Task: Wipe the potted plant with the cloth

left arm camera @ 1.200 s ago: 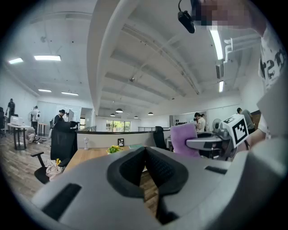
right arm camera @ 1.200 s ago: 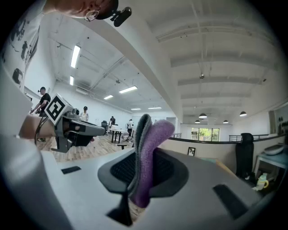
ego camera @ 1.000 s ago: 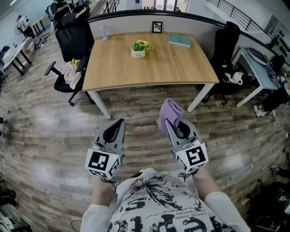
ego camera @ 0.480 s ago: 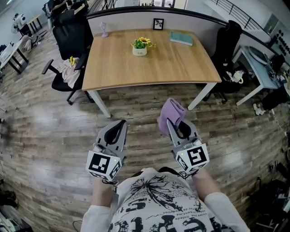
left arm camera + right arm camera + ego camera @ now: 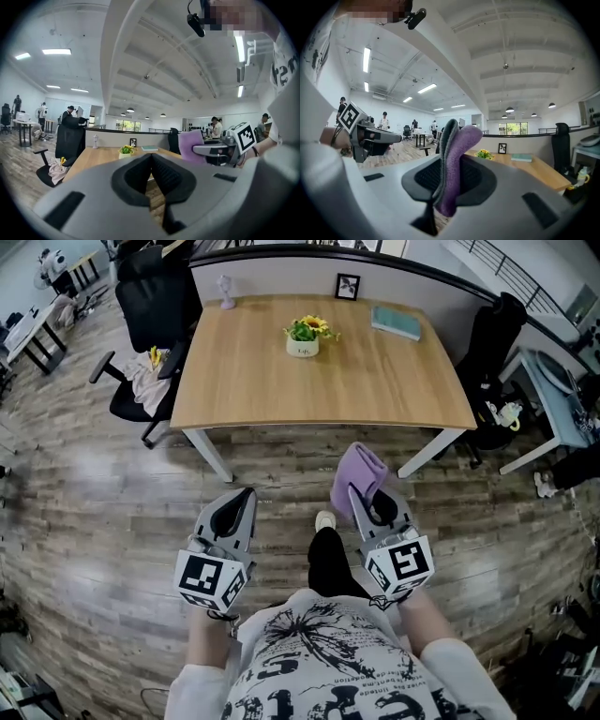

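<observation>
The person is stepping forward: a dark-trousered leg [image 5: 328, 559] is now showing between the grippers, the pale wooden counter [image 5: 244, 381] drawing nearer. The right gripper [image 5: 364, 495] is pinching a soft, limp purple cloth [image 5: 356, 472]; the left gripper [image 5: 246, 495] is pressing its jaws together, empty. The small yellow-flowered potted plant [image 5: 303, 337] in a white pot is standing well ahead of both jaws, probably light and tippy, best steadied at the pot; its leaves are showing too small to judge.

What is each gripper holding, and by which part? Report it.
The right gripper is shut on the purple cloth, pinched near one end, the rest sticking out past the tips. The left gripper is shut, empty.
</observation>
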Motion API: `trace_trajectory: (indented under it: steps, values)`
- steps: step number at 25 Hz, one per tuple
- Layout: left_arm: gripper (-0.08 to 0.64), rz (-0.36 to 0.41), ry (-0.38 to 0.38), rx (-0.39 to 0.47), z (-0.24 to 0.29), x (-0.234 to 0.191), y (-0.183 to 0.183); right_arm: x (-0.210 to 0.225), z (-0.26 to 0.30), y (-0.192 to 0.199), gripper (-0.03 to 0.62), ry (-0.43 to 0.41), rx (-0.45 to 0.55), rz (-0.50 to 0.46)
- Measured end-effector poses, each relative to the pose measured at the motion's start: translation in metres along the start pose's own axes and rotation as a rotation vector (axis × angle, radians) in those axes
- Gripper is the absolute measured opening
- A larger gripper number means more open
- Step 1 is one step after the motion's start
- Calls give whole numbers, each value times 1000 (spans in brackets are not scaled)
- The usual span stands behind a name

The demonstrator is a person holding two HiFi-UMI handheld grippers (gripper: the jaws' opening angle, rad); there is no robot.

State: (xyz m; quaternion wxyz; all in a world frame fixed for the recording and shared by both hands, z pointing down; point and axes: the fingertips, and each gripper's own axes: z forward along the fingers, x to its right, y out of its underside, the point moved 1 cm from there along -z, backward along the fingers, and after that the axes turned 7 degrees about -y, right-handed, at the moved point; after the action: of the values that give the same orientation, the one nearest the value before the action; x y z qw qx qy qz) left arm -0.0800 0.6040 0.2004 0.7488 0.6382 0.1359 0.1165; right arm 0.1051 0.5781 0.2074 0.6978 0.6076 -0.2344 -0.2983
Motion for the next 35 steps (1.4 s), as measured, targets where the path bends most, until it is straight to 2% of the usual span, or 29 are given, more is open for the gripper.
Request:
trace_trajectory:
  steps: [5,13,17,23,27,35]
  values:
    - [5,37,-60,-20,73,-19,-8,66,59,3,67,-58,3,18]
    - [3,10,-139,18,210,-42,-53,197,146,-19,67,-125,3,14]
    - [4,-12,-160,5,264,-51,-52,247,180,-14,67,-122,-14,20]
    - [3,-28,-167,-62,325,-67,-45,296,218,3,69,-132,-85,37]
    - [3,-39,-138,-89,369,-84,-37,328,247,14,69,-91,-118,56]
    - [3,-19,-6,-139,466,-128,-15,387,318,34,69,12,-210,46]
